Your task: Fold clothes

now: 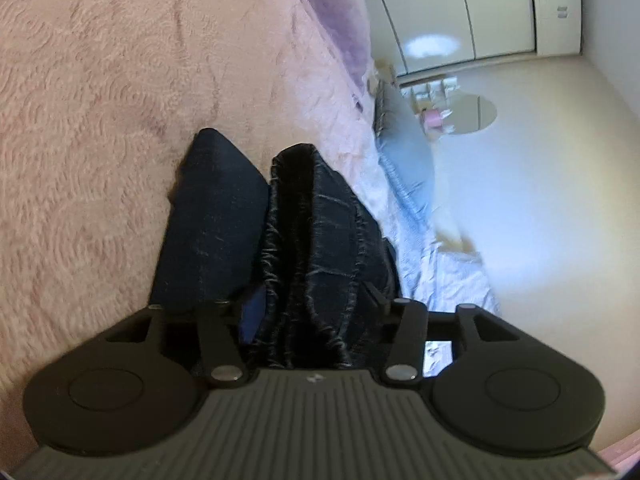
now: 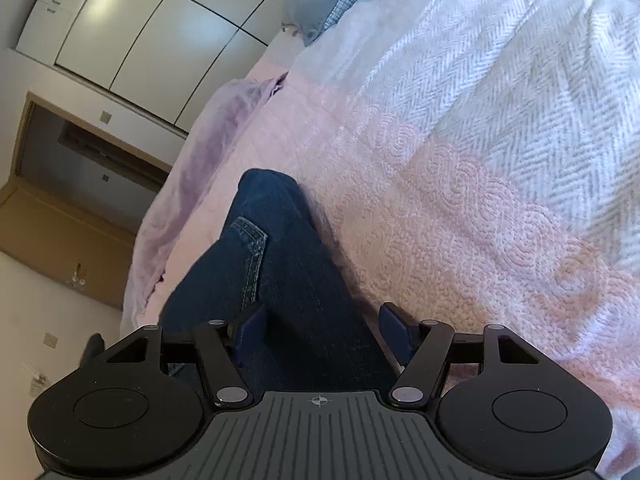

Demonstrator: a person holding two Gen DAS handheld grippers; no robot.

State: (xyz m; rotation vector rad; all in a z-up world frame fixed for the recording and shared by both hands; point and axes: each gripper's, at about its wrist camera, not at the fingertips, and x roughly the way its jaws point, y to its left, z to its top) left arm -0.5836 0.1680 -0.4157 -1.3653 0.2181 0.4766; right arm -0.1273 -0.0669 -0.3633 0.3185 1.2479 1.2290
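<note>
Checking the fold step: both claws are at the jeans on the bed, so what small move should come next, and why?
Probably close the right claw on the jeans: its pads stand wide either side of the denim, while the left claw already has bunched jeans between its pads.

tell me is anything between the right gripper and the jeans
Nothing visible. The jeans already lie between the open fingers of the right gripper, spread on the pink bedspread, with no other item on top of them.

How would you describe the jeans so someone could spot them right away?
Look at the bed with the pink quilt. On it, near the lilac sheet, lie the jeans, between the right gripper's fingers. They are the only dark blue denim there, with pale stitched seams.
</note>
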